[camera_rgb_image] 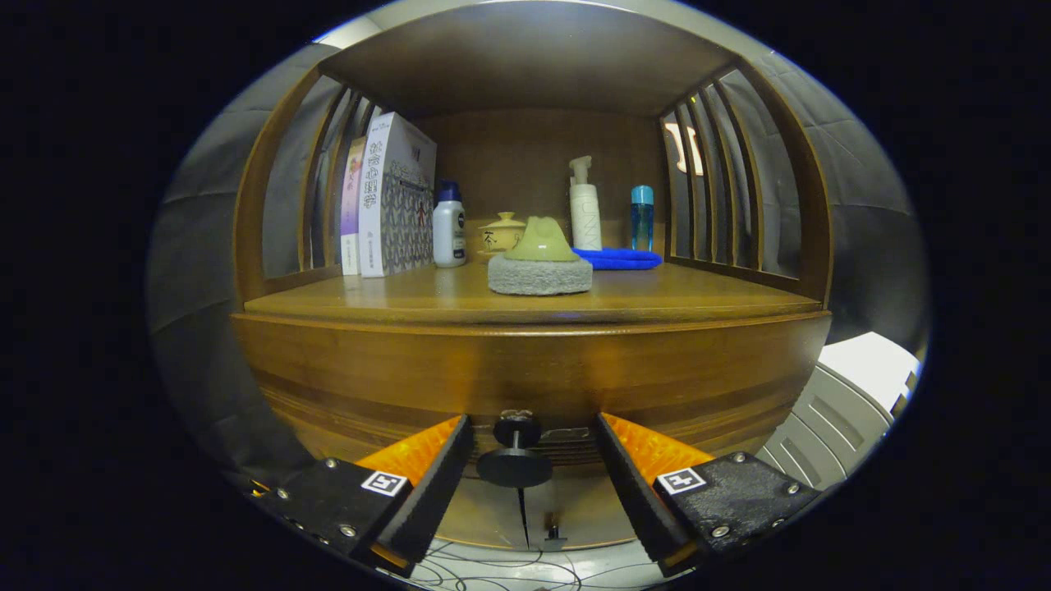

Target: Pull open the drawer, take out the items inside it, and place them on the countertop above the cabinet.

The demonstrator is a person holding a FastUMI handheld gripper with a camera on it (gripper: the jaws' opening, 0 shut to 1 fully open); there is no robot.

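Claw [534, 460] sitting wide, fingers straddling the drawer knob [515, 461] without touching it (lined up for a pull); drawer [525, 373] looking closed just ahead; table [673, 297] above and beyond it carrying a sponge [539, 258].

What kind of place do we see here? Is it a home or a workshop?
Probably a staged home corner, not a workshop: a wooden cabinet whose countertop holds books, toiletry bottles and a small lidded pot, with grey padded cloth behind. The open gripper has the drawer knob between its fingers.
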